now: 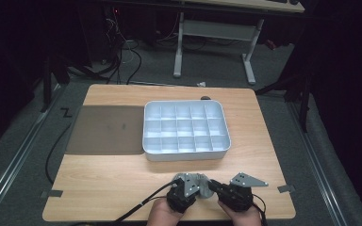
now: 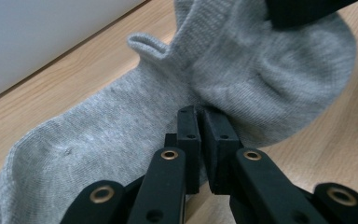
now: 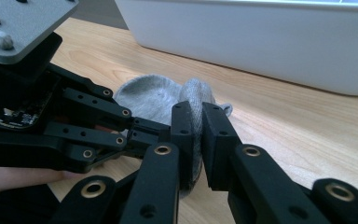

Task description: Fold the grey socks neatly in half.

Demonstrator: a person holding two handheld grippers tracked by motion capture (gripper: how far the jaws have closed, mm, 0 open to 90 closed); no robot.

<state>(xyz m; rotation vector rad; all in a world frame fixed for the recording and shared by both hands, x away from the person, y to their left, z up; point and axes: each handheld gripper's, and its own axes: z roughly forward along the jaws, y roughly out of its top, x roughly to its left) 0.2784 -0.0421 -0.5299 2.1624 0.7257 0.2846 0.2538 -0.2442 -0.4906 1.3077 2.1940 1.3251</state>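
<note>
A grey sock (image 2: 121, 121) lies on the wooden table (image 1: 122, 183) near its front edge, just in front of the white tray. In the left gripper view my left gripper (image 2: 200, 116) is shut, its jaws pinching a fold of the sock near the middle. In the right gripper view my right gripper (image 3: 195, 121) is shut on another fold of the grey sock (image 3: 154, 95), and fabric shows between its pads. The left gripper (image 3: 135, 128) reaches into the sock from the left there. In the high view both grippers, left (image 1: 201, 185) and right (image 1: 213, 186), meet tip to tip.
A white compartment tray (image 1: 184, 155) stands mid-table, close behind the grippers; its wall (image 3: 261, 46) rises just past the sock. A dark mat (image 1: 103, 129) lies to the tray's left. Desk legs and cables stand on the floor beyond the far edge.
</note>
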